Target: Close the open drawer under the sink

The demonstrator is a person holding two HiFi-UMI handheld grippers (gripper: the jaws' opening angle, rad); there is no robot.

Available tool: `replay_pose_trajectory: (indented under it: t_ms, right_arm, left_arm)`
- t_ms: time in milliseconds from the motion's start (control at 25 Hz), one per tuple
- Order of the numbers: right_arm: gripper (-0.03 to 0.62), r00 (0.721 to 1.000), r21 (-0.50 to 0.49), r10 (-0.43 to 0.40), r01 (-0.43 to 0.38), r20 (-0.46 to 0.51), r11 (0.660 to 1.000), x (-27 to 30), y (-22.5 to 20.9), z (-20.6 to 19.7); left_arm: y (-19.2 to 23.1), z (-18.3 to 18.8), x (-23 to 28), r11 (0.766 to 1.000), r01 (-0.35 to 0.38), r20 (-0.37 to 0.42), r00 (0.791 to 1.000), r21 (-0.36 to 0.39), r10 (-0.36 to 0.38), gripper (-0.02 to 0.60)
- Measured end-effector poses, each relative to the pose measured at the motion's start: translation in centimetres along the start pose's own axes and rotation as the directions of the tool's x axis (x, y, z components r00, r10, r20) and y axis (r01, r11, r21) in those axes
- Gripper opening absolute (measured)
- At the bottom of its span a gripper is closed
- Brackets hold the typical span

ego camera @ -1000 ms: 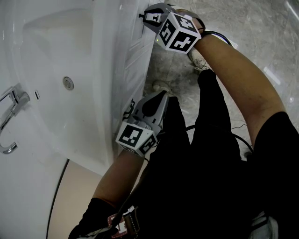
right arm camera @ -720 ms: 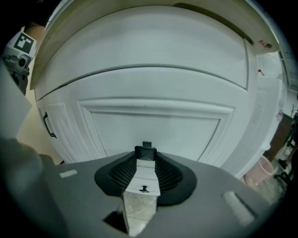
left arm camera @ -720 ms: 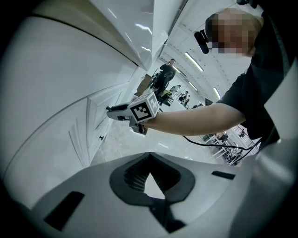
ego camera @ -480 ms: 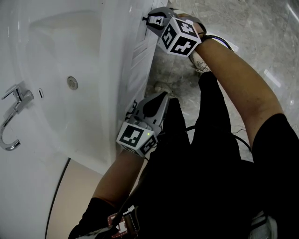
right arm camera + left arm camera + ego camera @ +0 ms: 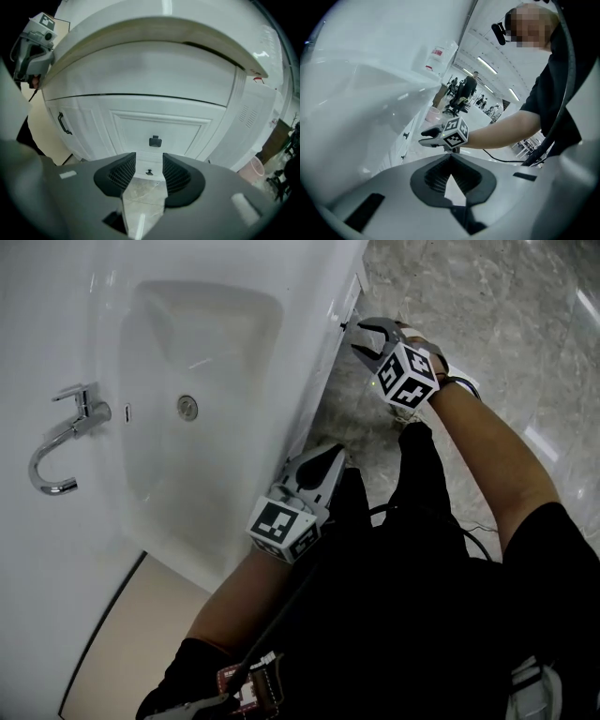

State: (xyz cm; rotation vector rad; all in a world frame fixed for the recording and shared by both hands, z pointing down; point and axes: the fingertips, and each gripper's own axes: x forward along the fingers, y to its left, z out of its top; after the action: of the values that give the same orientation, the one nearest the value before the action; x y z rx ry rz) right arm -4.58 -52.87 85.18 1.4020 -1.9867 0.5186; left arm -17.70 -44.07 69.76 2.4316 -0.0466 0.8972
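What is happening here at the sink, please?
A person stands at a white sink cabinet with a gripper in each hand. The right gripper is clear of the cabinet front and points at the drawer with the square knob. Its jaws have just been opening, with nothing between them. The left gripper is shut and empty, near the front edge of the sink. The drawer front looks flush, so it seems closed.

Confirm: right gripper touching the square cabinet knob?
Apart. In the right gripper view the right gripper, jaws just opening and empty, stands short of the square knob; white panel shows between.
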Motion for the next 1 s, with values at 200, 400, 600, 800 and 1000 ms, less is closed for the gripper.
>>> replay_pose_trajectory:
  t_ms: [200,400,600,800,1000]
  right_arm:
    - [0.147,0.999,0.063,0.03,-0.031,0.015,0.998,-5.3,1.1,2.0]
    - [0.144,0.995,0.063,0.073,-0.077,0.069,0.995,-10.1,0.6,6.0]
    - [0.111,0.99,0.037,0.093,-0.097,0.101,0.995,-14.9,1.1,10.4]
    - [0.055,0.981,0.057,0.087,-0.098,0.174,0.994,-18.8,0.3,16.3]
    - [0.003,0.966,0.074,0.117,-0.137,0.233,0.988,-20.8,-1.7,21.9]
  left_arm:
    - [-1.3,3.5,-3.3,1.0,-0.003,0.037,0.999,0.004,0.003,-0.002]
    - [-1.3,7.4,-6.3,1.0,-0.023,0.125,0.992,0.012,0.022,-0.002]
    - [-1.0,11.8,-11.0,0.997,-0.075,0.218,0.973,-0.006,0.075,-0.002]
    - [-0.2,15.3,-16.2,0.99,-0.14,0.311,0.94,-0.033,0.143,-0.002]
    - [1.0,17.8,-20.8,0.97,-0.231,0.404,0.882,-0.074,0.241,-0.002]
